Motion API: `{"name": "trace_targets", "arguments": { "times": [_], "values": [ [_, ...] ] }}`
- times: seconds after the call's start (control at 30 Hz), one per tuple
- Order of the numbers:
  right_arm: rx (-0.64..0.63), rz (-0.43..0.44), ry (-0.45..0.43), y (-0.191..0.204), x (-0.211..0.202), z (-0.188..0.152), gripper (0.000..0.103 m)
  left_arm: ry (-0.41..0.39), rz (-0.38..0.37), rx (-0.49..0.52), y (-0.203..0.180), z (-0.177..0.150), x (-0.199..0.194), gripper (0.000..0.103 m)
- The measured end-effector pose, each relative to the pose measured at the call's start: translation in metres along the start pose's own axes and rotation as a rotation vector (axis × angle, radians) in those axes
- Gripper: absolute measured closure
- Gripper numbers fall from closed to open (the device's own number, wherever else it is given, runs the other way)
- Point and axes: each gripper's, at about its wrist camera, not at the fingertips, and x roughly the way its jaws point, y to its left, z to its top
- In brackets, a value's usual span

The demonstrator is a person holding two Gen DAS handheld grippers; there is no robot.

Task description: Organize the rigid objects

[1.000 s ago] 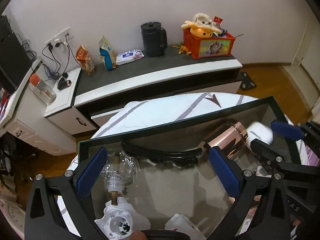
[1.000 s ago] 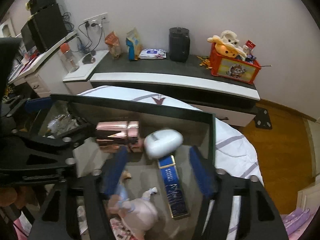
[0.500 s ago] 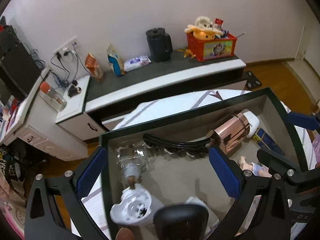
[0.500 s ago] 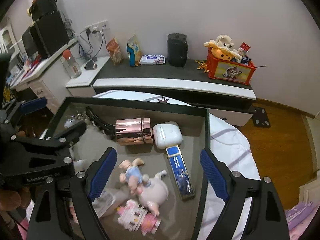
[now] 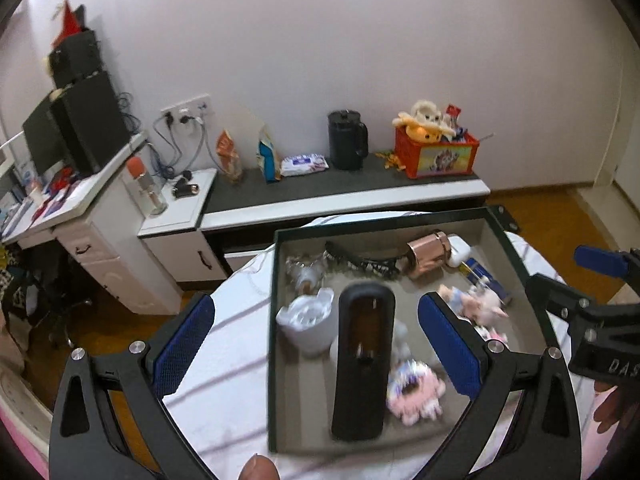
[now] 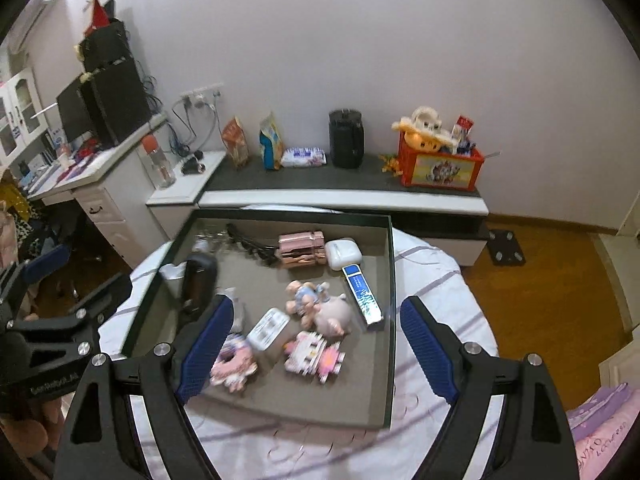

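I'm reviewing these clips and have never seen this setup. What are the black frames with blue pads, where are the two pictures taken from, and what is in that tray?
There is no robot here. A person holds a two-finger tool in each hand, and each carries a wide-angle camera looking forward between its blue-padded fingers. One picture comes from the left hand-held gripper, the other from the right hand-held gripper. Both stand open above the tray and grip nothing.

The dark-rimmed tray lies on a white striped cloth. In it are a rose-gold cylinder, a white earbud-style case, a blue box, pig figurines, a pink block toy, a black hair clip and a tall dark object that is blurred. Behind stands a low cabinet.
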Motion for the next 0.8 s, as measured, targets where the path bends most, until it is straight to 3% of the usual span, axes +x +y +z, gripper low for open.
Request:
{"name": "trace_targets", "arguments": {
  "times": [0.43,0.8],
  "values": [
    [-0.015,0.017,-0.180,0.029,-0.127,-0.076,0.016,-0.112,-0.040,-0.120,0.016,-0.078,-0.131,0.000],
    [0.018,0.002,-0.231,0.035,-0.186,-0.139,0.016,-0.162,-0.032,-0.221,0.023,-0.147,-0.205,0.000]
  ]
}}
